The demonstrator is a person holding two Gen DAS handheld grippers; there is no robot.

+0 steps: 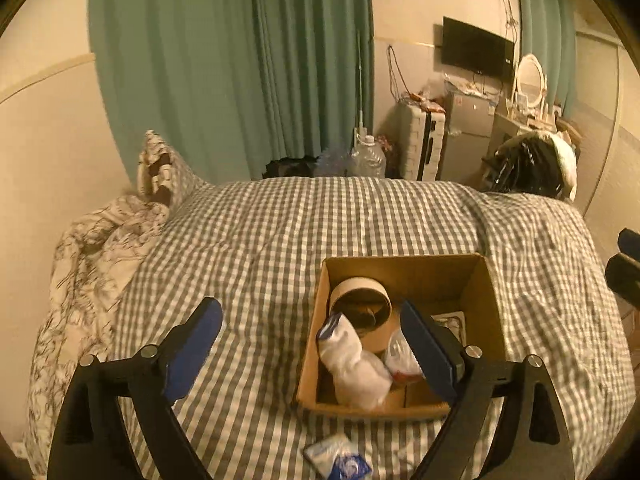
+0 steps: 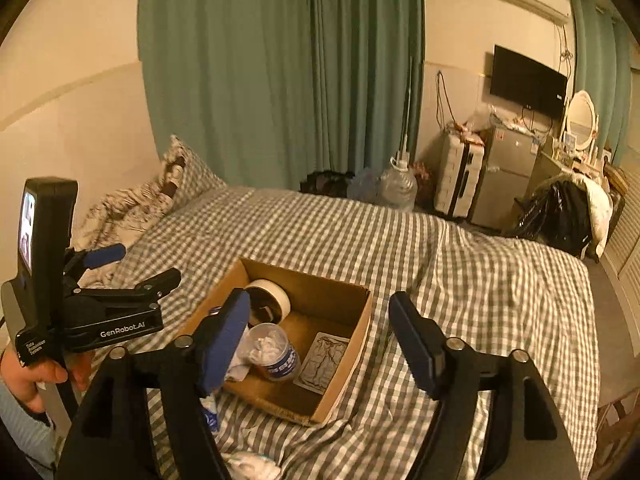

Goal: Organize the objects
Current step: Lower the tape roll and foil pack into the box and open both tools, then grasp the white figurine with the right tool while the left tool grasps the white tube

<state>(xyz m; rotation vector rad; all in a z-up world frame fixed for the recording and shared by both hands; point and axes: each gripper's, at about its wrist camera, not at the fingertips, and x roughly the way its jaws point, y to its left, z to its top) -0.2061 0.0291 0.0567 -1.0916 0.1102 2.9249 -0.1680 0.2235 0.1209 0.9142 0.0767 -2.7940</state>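
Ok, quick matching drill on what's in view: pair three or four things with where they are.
Things:
1. tape roll
2. flat packet
3. small blue-and-white pack
4. cardboard box

Places:
A. on the checked bedcover
B. outside the box, by its near wall
C. flat on the box floor
D. inside the box, toward its far end

Pairs: 1-D, 2-C, 3-B, 4-A

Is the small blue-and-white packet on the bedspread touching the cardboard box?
Apart. In the left wrist view, the packet lies on checked bedspread showing between it and the cardboard box.
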